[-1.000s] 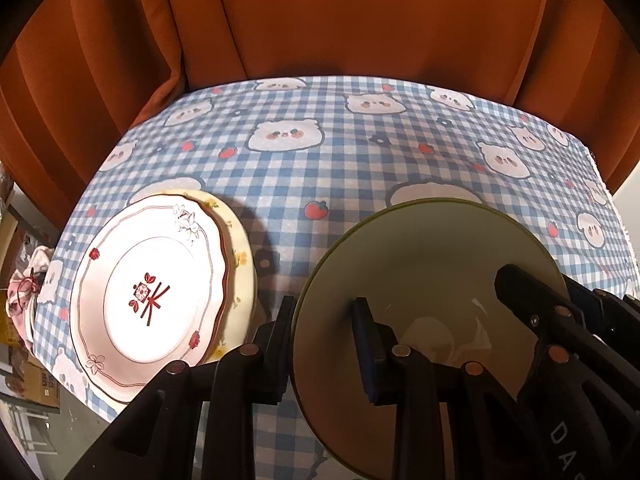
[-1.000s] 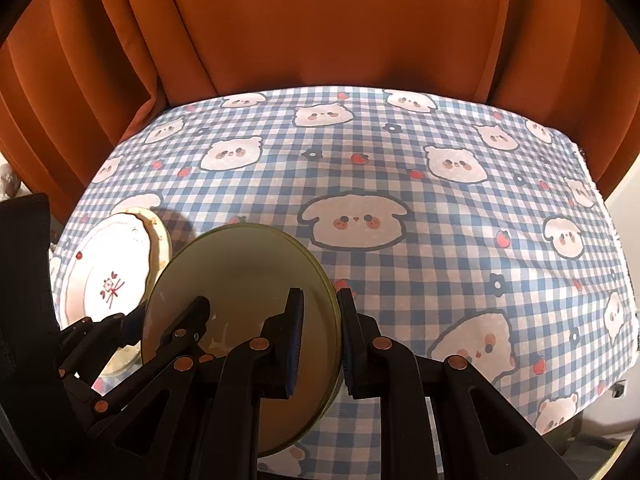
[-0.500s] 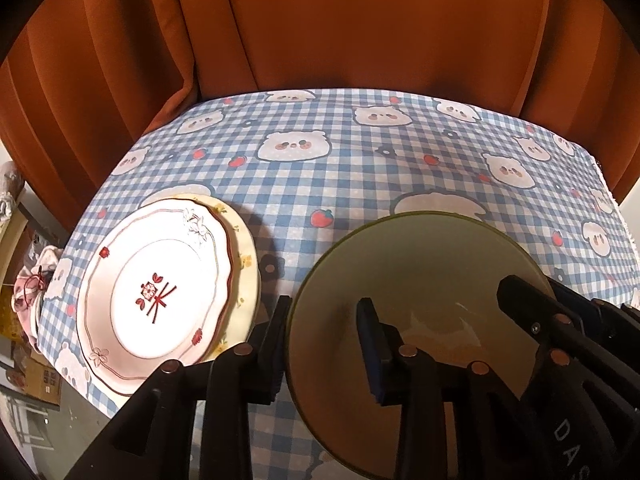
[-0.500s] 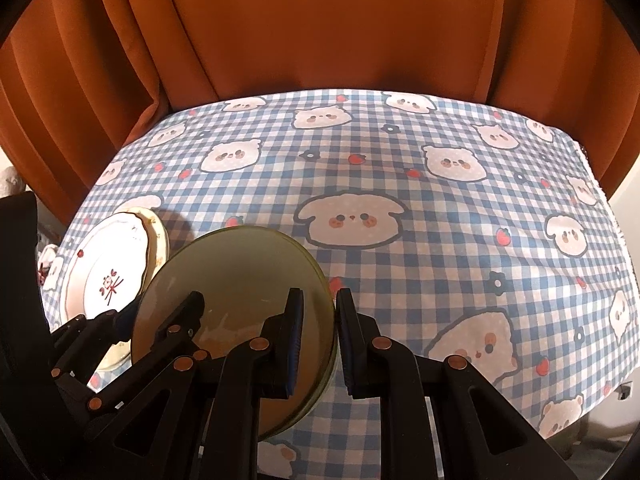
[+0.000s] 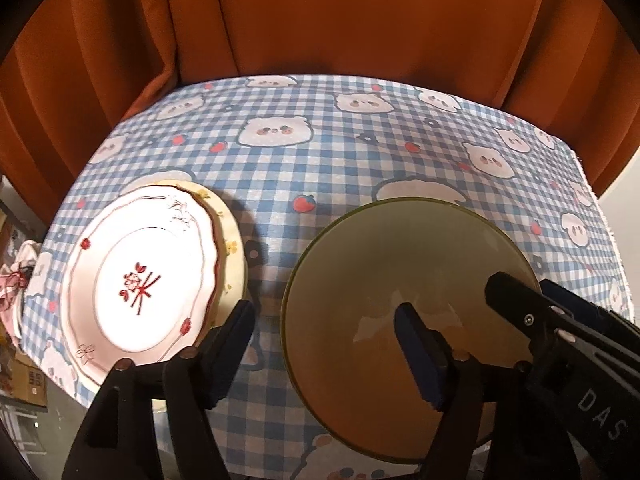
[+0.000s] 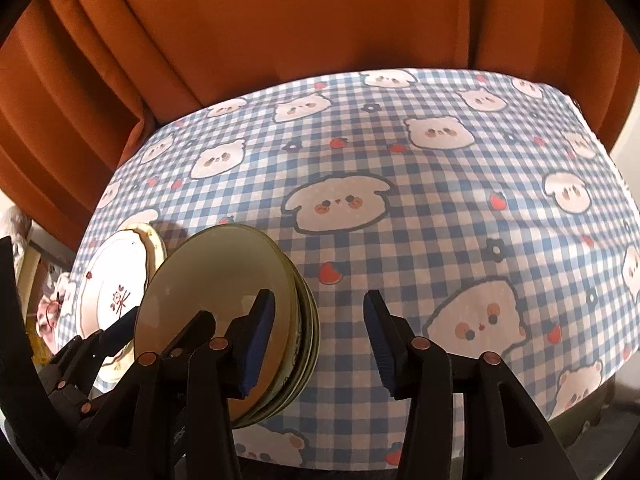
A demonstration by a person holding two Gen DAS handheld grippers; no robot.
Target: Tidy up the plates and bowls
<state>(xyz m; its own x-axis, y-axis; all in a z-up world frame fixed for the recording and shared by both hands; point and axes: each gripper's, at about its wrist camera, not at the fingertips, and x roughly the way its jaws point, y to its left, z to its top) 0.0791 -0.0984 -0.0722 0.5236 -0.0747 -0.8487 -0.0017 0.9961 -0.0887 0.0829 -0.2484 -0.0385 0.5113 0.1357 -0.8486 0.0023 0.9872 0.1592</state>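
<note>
A stack of olive-green bowls (image 5: 384,276) (image 6: 216,276) sits near the table's front edge. My left gripper (image 5: 324,340) is open, its fingers astride the stack's left rim. My right gripper (image 6: 318,320) is open, its fingers astride the stack's right rim. To the left, a white plate with a red flower motif (image 5: 140,276) (image 6: 110,288) lies on a cream plate (image 5: 232,236).
The table has a blue checked cloth with bear prints (image 5: 320,152) (image 6: 440,208). Orange curtains (image 5: 320,20) hang behind it. The table's left edge is close to the plates, with clutter below (image 5: 16,280).
Both grippers have opened and let go of the bowl rim. The bowls now rest on the table as a stack. Both cameras have risen a little.
</note>
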